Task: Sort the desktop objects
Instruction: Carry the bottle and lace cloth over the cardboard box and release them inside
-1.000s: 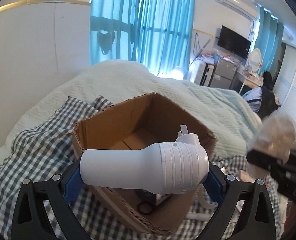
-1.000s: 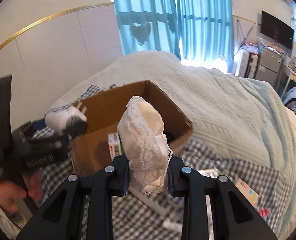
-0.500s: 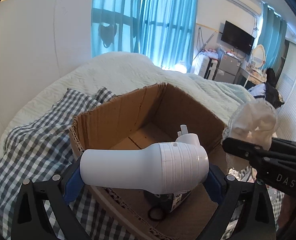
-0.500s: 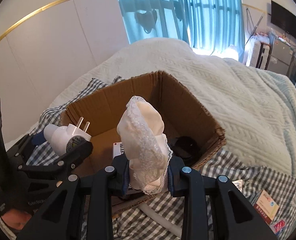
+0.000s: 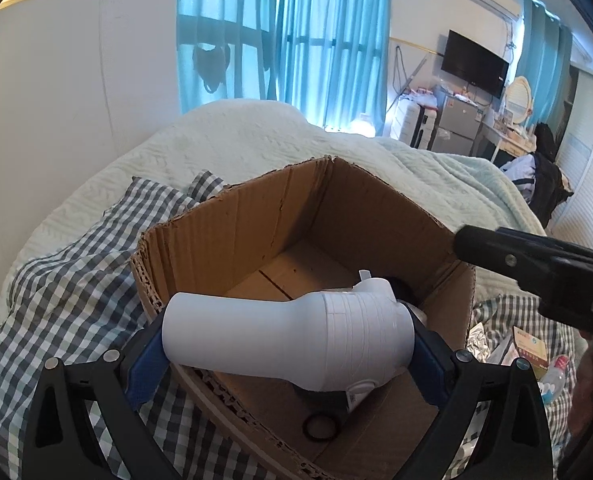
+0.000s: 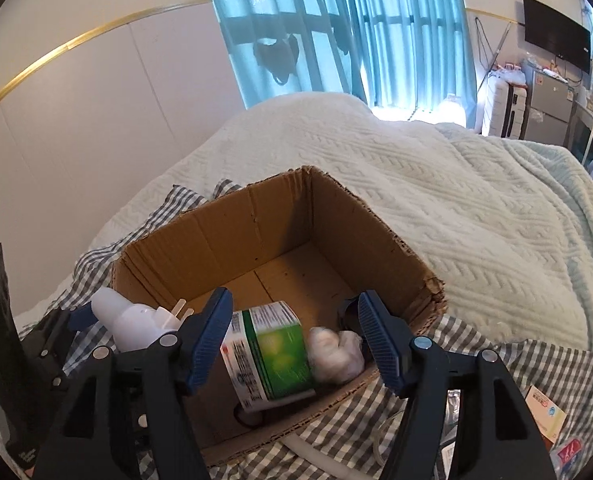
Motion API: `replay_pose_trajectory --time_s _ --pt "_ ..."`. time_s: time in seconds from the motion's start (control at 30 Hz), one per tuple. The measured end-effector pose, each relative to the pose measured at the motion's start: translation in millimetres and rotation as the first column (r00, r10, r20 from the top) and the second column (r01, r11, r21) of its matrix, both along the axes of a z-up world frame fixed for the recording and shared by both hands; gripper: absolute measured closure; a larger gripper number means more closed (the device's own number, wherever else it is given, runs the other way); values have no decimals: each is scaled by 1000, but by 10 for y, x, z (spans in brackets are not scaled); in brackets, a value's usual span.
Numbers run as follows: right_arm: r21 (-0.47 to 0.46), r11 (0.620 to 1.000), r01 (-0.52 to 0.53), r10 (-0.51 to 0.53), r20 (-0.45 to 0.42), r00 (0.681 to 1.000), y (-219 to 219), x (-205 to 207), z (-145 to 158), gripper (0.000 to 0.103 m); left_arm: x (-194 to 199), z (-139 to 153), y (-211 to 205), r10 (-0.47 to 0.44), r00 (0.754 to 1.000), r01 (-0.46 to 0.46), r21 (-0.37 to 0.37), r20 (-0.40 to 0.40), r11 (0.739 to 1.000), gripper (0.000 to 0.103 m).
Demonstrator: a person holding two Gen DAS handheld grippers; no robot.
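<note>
An open cardboard box (image 5: 232,240) sits on a checked cloth on the bed; it also shows in the right wrist view (image 6: 376,236). My left gripper (image 5: 288,340) is shut on a white plug-in device (image 5: 288,336) and holds it over the box's near rim; the device also shows in the right wrist view (image 6: 132,320). My right gripper (image 6: 296,340) is open and empty above the box. A crumpled white lace cloth (image 6: 334,354) lies in the box beside a green and white carton (image 6: 268,352).
A black ring (image 5: 320,426) lies on the box floor. Small packets (image 6: 544,410) and a white tube (image 6: 320,456) lie on the checked cloth (image 5: 64,300) to the right of the box. A pale green quilt (image 6: 476,216) rises behind.
My right gripper has opened and the white lace cloth has dropped into the box. Both grippers have moved closer over the box.
</note>
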State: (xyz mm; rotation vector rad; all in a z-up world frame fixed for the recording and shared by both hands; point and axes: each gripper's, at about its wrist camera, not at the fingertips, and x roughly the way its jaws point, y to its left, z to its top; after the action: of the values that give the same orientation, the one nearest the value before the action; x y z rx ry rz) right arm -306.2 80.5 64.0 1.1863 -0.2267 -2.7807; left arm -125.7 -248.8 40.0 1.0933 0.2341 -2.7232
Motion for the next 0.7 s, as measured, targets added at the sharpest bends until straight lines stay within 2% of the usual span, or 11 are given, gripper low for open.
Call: replay_pose_trajectory --time_s 0.3,0.5,0.63,0.7 --pt "13 999 34 -35 32 999 200 367 -19 38 55 143 -32 22 1000 -22 27 -5 999 0" --pt "-4 997 82 -82 59 995 433 680 -47 38 25 234 61 -6 1000 7 26 -15 1000 0" --pt "11 994 109 -109 79 991 560 852 -89 38 -93 209 183 -37 999 38 -52 31 998 0" --pt "8 993 119 -119 86 989 617 909 -109 38 -85 223 214 -33 999 35 -54 24 998 0"
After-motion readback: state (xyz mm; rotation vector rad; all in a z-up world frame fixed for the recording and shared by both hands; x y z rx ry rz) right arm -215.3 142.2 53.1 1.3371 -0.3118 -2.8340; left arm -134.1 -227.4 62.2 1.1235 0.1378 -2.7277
